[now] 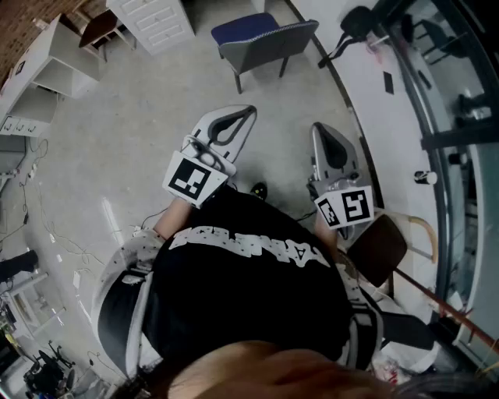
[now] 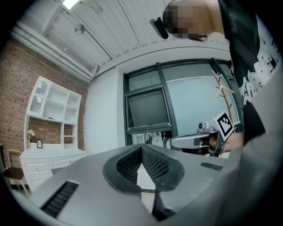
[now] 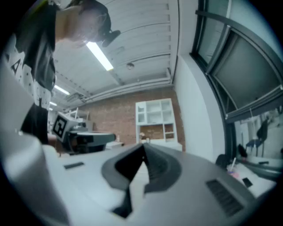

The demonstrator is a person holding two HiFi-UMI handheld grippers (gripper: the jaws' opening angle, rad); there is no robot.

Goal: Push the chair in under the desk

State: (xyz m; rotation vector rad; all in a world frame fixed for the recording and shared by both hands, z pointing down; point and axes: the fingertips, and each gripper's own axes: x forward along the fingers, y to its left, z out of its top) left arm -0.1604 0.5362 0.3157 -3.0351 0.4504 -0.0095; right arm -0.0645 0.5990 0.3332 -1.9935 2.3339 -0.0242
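Well, head view: left claw point(image 1: 240, 117) & right claw point(image 1: 323, 136) are held out in front of the person, both pointing fwd over the floor. Chair w/ blue seat point(image 1: 263, 37) stands well ahead of them, out on the floor, near the edge of the white desk point(image 1: 366, 101) at right. Left gripper view: left claw fully closed, nothing btwn its pads point(image 2: 152, 165). Right gripper view: blurry, but right claw's closed too, empty.

- Under you lies a pale, glossy floor point(image 1: 140, 117).
- Ahead of you, a blue-seated chair point(image 1: 261, 35) and a white drawer unit point(image 1: 152, 22) stand on it.
- Loose cables point(image 1: 47, 230) trail at your left.
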